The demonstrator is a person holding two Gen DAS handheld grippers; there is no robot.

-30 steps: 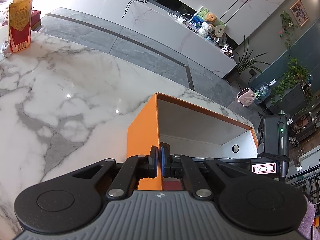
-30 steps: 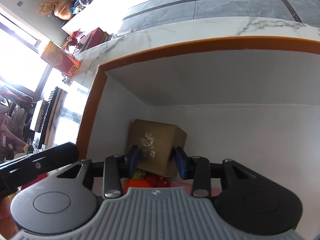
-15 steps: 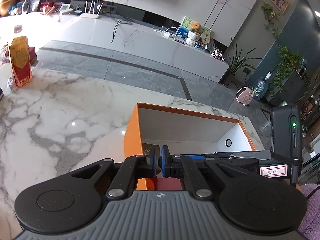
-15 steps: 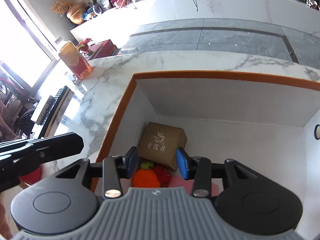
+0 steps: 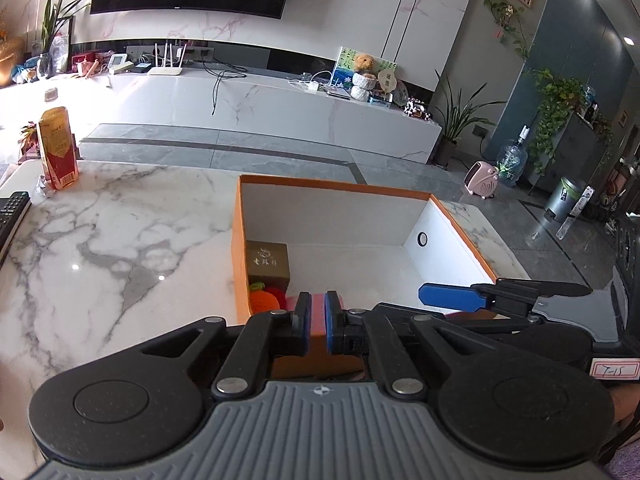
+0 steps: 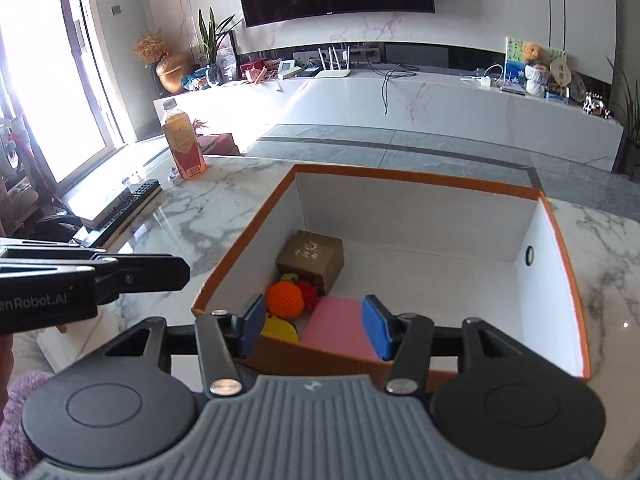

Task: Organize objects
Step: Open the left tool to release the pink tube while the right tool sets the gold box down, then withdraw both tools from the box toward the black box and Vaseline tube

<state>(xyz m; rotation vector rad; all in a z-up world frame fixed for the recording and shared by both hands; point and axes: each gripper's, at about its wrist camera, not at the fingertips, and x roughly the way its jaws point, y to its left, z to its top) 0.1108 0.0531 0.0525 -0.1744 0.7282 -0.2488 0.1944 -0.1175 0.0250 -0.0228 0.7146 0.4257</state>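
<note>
Orange box (image 6: pixel 416 182) with white inside walls, open-topped, resting on the marble bench (image 5: pixel 120 216). Inside, in the near-left corner: a small brown carton (image 6: pixel 311 255) with pale lettering, farthest in of the cluster; just in front of it an orange crocheted fruit (image 6: pixel 284 300) with a bit of green on top, touching a red crocheted piece (image 6: pixel 309 293); nearer still, a yellow item (image 6: pixel 280 330), partly hidden behind the near wall; to the right of these a flat pink block (image 6: pixel 340 328). Rest of the box floor bare white; a small round hole (image 6: pixel 529 255) in the right-hand wall.

Left claw (image 5: pixel 317 322) above the near-left rim of the box, blue pads almost together with only a thin gap, jaws just starting to part, nothing held between them. Right claw (image 6: pixel 314 326) over the near wall, blue pads well apart and opening wider, nothing gripped; pink block and yellow item visible below through the gap.

Far left on the bench: an upright drink bottle (image 6: pixel 183 144) with a red and yellow label, and nearer, at the left edge, a black remote (image 6: pixel 138 196) lying beside a flat device.
</note>
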